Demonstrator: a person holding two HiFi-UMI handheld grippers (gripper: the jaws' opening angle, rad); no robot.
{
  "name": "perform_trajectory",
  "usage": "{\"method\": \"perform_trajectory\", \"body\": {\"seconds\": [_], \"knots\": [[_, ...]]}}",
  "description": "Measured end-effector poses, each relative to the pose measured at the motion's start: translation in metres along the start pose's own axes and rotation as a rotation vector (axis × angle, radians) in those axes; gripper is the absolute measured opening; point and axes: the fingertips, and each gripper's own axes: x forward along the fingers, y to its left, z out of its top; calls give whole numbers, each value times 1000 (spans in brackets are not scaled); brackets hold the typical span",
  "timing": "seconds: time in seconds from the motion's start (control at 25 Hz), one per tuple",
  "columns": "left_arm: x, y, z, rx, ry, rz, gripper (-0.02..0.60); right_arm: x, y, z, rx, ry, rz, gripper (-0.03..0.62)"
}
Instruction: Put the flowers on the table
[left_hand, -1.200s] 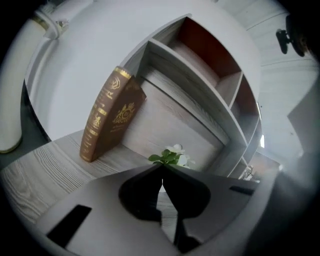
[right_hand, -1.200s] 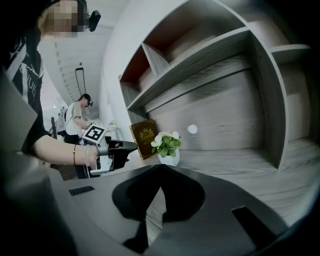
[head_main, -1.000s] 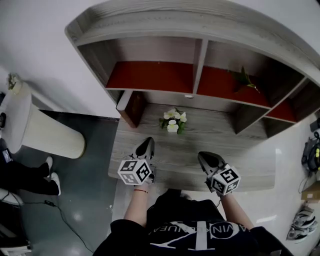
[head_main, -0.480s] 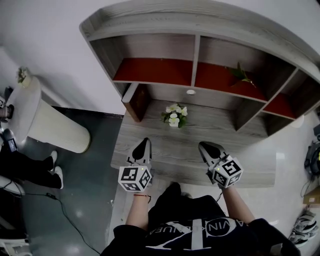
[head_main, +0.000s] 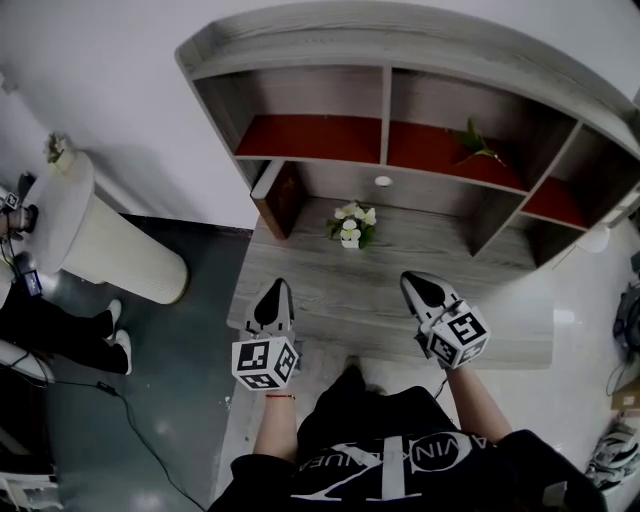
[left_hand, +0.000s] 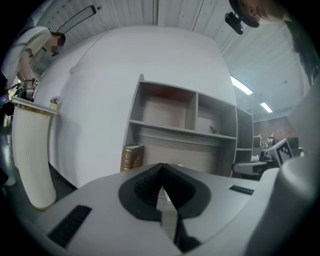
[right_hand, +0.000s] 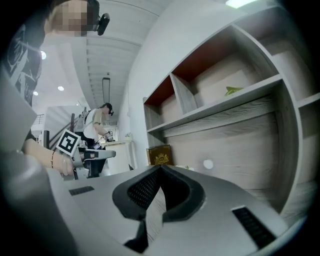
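A small white pot of pale flowers (head_main: 350, 224) stands upright on the grey wooden table (head_main: 500, 330), near its back, below the shelf unit. My left gripper (head_main: 277, 286) hovers over the table's front left, jaws shut on nothing. My right gripper (head_main: 410, 279) hovers over the front right, likewise shut and empty. Both point toward the shelves, well short of the flowers. In the left gripper view the shut jaws (left_hand: 161, 167) hide the flowers. In the right gripper view the jaws (right_hand: 160, 170) meet at their tips with only table showing behind.
The shelf unit (head_main: 385, 110) with red-backed compartments rises behind the table. A green sprig (head_main: 478, 146) lies in its right compartment. A brown book (head_main: 285, 198) leans at the table's back left. A white ribbed column (head_main: 95, 235) and a person's legs (head_main: 60, 345) are on the left.
Both grippers have drawn back toward the table's front edge, away from the flowers. The flowers have stayed in place. The head view has shifted a little.
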Motion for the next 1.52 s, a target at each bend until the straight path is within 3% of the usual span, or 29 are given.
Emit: {"method": "perform_trajectory", "body": {"seconds": [0.84, 1.52], "knots": [[-35, 16, 28, 22, -89, 85, 3, -13, 4, 42, -42, -118, -26, 9], [-35, 20, 21, 8, -67, 110, 3, -15, -5, 47, -39, -131, -23, 9]]}}
